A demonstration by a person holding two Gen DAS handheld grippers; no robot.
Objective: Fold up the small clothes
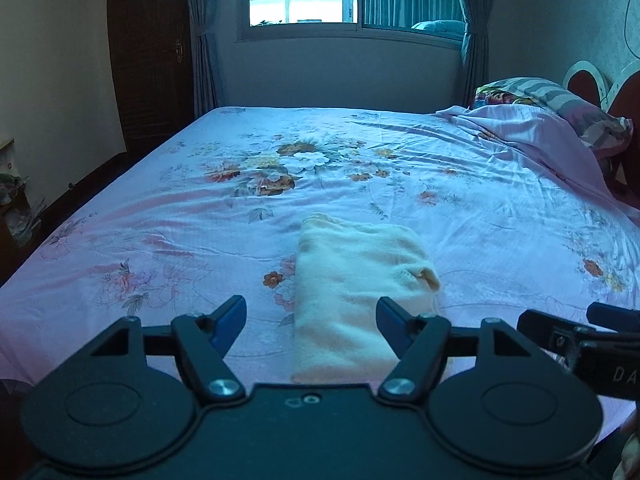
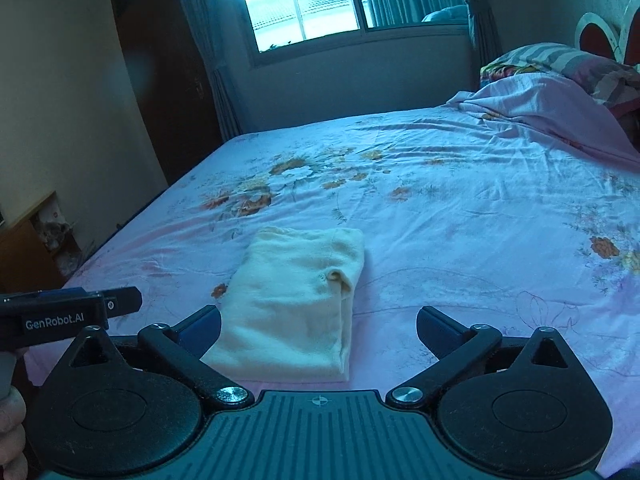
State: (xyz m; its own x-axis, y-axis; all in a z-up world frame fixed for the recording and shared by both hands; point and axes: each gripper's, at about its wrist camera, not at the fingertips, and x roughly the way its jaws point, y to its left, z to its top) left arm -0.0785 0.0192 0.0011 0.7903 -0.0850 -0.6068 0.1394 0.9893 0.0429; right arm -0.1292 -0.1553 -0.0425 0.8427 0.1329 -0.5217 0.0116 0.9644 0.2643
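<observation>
We hover over the bed [image 1: 460, 184] with the cream garment [image 1: 356, 280] lying folded at its near edge. Left gripper [image 1: 312, 316] and right gripper [image 2: 318, 326] both spread wide, holding nothing. It looks soft, light and floppy; we'd pinch its near corners.

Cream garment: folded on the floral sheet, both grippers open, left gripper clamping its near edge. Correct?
Not quite. The left gripper clamps nothing: in the left wrist view its jaws stand apart above the cream garment. The rest holds: folded on the floral sheet, right gripper open too.
</observation>
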